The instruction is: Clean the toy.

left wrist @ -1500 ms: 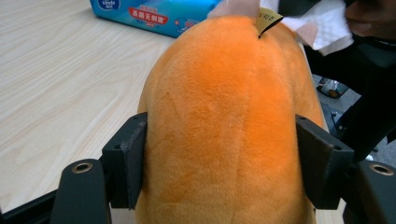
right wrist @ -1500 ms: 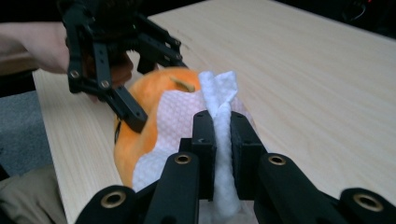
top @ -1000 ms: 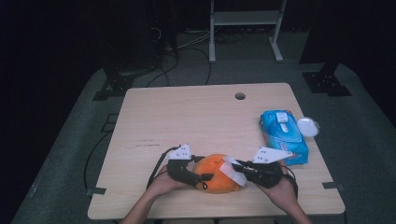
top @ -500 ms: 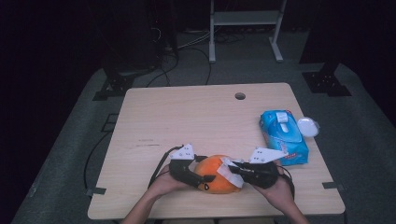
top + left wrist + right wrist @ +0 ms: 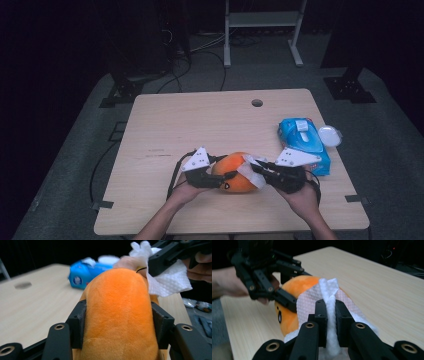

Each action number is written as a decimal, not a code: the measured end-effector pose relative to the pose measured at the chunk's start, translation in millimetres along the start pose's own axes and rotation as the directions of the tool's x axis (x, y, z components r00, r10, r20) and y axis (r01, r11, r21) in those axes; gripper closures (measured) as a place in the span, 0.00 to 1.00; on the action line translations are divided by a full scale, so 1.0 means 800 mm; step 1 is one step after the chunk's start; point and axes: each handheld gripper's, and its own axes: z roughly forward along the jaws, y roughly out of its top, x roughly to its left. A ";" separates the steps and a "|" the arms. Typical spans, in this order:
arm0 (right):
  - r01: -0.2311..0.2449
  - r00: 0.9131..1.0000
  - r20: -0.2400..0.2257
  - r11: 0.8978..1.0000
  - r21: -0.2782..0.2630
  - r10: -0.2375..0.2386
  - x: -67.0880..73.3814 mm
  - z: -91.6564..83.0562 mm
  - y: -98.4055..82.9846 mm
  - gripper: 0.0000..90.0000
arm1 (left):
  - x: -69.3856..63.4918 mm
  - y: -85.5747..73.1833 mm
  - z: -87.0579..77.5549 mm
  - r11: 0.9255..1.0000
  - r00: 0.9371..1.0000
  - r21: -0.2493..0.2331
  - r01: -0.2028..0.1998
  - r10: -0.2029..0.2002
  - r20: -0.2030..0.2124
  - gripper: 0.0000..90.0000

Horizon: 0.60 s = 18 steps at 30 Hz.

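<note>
- While a blue plastic pack of wet wipes (image 5: 304, 144) and a round white lid (image 5: 330, 135) lie just right of the work, nothing blocks it;
- round orange plush toy (image 5: 234, 172) sits near the wooden table's (image 5: 200, 120) front edge;
- left gripper (image 5: 220, 177), jaws just closed, squeezes the toy;
- right gripper (image 5: 331, 311) pinches a white paper tissue (image 5: 312, 302) lying against it.

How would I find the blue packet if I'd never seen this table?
Start at the wooden table and go to its right edge. The blue packet lies there, beside a small round white lid. It is the one blue thing, flat, unlike the round orange plush toy.
</note>
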 end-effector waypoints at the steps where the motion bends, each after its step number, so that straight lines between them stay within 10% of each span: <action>1: -0.005 1.000 -0.002 1.000 0.006 0.005 -0.002 0.004 0.000 0.91 | 0.001 -0.003 0.001 1.000 1.000 0.006 -0.003 0.003 0.006 0.44; 4: -0.011 1.000 0.005 0.998 0.055 0.011 -0.007 0.019 -0.012 0.90 | 0.002 -0.016 0.005 0.998 1.000 0.064 -0.016 0.015 0.027 0.39; 11: -0.028 0.999 -0.039 0.992 0.123 0.033 -0.004 0.016 -0.029 0.90 | 0.008 -0.015 -0.004 0.988 0.989 0.102 0.119 -0.126 0.073 0.16; 18: 0.030 0.998 -0.053 0.996 0.081 -0.025 0.019 0.007 -0.008 0.90 | 0.000 -0.017 -0.009 0.993 0.996 0.120 0.020 -0.031 0.088 0.33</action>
